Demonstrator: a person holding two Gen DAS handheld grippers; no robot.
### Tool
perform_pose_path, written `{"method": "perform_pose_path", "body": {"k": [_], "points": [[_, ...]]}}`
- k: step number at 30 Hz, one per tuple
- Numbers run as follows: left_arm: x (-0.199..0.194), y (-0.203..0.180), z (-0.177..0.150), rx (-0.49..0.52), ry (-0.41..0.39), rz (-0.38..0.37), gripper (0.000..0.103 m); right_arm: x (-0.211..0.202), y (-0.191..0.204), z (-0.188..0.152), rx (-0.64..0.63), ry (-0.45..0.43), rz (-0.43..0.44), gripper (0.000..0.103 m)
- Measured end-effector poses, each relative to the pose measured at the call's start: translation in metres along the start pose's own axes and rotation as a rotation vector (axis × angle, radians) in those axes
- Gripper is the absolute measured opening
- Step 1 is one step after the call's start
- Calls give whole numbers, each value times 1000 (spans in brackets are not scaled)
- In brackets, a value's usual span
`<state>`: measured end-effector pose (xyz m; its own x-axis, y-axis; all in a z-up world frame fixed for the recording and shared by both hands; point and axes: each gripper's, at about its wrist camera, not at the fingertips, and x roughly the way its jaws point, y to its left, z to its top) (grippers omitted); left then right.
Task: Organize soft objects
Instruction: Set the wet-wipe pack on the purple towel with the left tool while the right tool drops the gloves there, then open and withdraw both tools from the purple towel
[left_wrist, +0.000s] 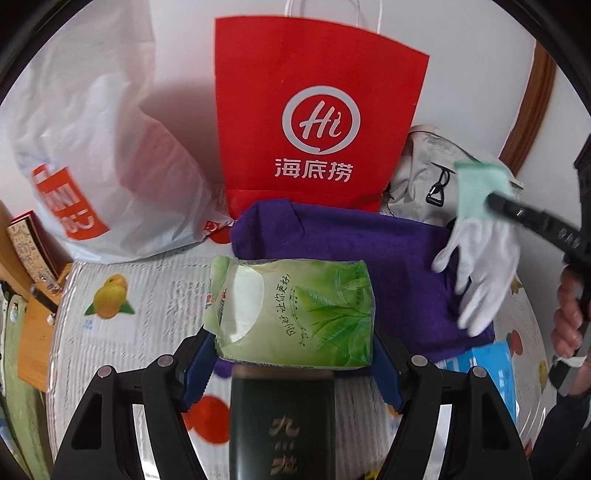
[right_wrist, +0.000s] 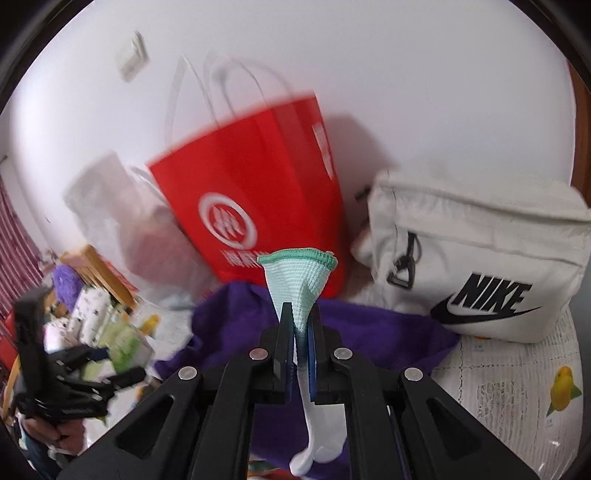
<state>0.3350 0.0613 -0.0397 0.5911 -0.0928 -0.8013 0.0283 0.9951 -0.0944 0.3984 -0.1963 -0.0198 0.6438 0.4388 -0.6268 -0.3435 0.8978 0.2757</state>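
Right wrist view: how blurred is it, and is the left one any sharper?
Right wrist view: red bag and the far left gripper smeared by motion; the glove in the right gripper sharp. Left wrist view: crisper, tissue pack and bag logo legible; glove fingers slightly blurred; fisheye bending at the edges.

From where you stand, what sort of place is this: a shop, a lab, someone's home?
Most likely a room in someone's home. A table under a fruit-print cloth stands against a plain white wall, and everyday belongings crowd it: a red paper shopping bag, a white Nike pouch and a purple cloth.
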Motion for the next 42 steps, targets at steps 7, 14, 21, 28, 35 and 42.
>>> {"method": "perform_pose_path", "body": {"k": [7, 14, 21, 28, 35, 42], "points": [[39, -4, 23, 5, 45, 4, 72, 44, -16, -24, -27, 152, -55, 10], [80, -4, 39, -6, 88, 4, 72, 51, -25, -40, -31, 224, -20, 12], [120, -7, 51, 21, 132, 43, 72, 33, -23, -45, -67, 207, -20, 42], [145, -6, 61, 9, 161, 63, 72, 16, -22, -49, -82, 189, -15, 43], [158, -11, 64, 27, 176, 79, 83, 12, -21, -53, -98, 201, -31, 43], [150, -32, 70, 55, 164, 78, 101, -1, -17, -59, -95, 187, -26, 43]]}}
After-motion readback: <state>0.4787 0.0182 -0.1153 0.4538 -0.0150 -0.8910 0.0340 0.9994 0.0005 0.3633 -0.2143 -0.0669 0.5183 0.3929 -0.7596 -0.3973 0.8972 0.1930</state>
